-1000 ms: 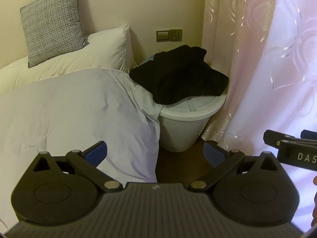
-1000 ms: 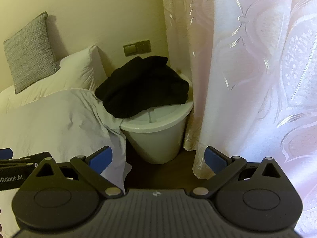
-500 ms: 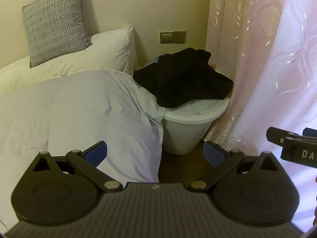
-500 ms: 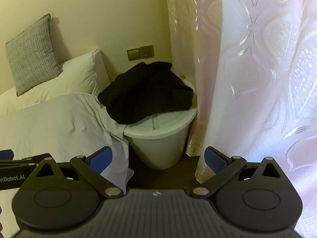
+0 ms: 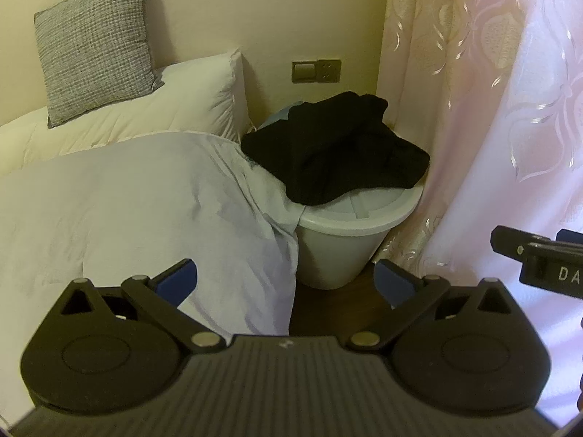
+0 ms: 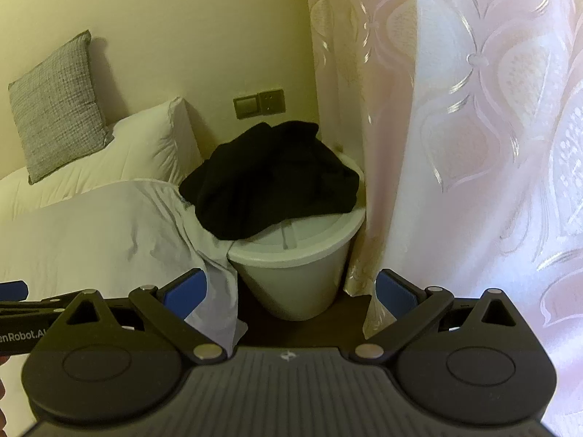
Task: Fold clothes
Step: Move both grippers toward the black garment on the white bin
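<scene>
A crumpled black garment lies heaped on the lid of a white round bin in the corner between bed and curtain; it also shows in the right wrist view on the bin. My left gripper is open and empty, held some way short of the bin and above the floor gap. My right gripper is open and empty at about the same distance. The right gripper's side shows at the left view's right edge, and the left gripper's side shows at the right view's left edge.
A bed with a pale lilac duvet fills the left; its corner hangs against the bin. White pillows and a grey cushion lie at the head. A pink patterned curtain hangs close on the right. A wall socket sits above the bin.
Both views have shifted slightly: the bin and black garment sit a little farther right and lower in frame. Both grippers stay open.
</scene>
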Demonstrator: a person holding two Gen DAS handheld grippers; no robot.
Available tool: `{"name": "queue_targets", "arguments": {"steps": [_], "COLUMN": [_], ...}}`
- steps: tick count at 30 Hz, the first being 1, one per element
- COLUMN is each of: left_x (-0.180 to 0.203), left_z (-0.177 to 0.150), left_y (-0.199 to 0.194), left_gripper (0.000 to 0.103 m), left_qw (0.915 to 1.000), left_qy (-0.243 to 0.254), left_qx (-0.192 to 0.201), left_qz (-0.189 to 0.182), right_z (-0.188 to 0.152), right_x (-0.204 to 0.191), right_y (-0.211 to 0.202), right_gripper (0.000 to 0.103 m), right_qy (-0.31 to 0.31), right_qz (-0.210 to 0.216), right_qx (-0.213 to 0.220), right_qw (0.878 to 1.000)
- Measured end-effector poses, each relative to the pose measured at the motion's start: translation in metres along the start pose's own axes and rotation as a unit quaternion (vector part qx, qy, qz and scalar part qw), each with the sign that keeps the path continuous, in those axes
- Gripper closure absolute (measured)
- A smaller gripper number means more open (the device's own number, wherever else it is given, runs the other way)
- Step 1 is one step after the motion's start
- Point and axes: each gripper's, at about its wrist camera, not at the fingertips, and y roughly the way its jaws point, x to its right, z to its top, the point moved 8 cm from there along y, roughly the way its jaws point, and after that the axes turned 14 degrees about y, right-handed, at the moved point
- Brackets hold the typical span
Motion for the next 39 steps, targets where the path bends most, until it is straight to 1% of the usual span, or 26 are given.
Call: {"name": "queue_targets", "arguments": {"steps": [8,16,26,30,39], "left_x": [0.001,0.002,0.001,-0.001,-0.021], "left_z": [0.005,0.006,0.006,0.005,-0.001], "left_y": [0.009,0.013,0.023,0.028,0.038], "left_gripper": [0.001,0.001,0.001,0.001,0.001], "left_qw": [1.0,1.0,0.9995,0.9992,0.9985], "left_qy": [0.0,0.002,0.009,0.002,-0.019], "left_qx": [0.0,-0.002,-0.012,-0.02,-0.036], "left_qz": [-0.004,-0.008,-0.027,-0.036,-0.038], "right_z": [0.01,0.013,0.013,0.011,0.011], "right_x": [0.001,-0.003,-0.01,-0.014,-0.027], "right_y": [0.008,0.017,0.027,0.032,0.043], "right_gripper": [0.001,0.001,0.001,0.001,0.001], "right_qy": [0.0,-0.001,0.001,-0.002,-0.005], "right_qz": [-0.001,0.001,-0.002,-0.002,-0.003], "right_qx": [0.0,-0.005,-0.012,-0.015,-0.022], "right_qw": [1.0,1.0,1.0,1.0,1.0]}}
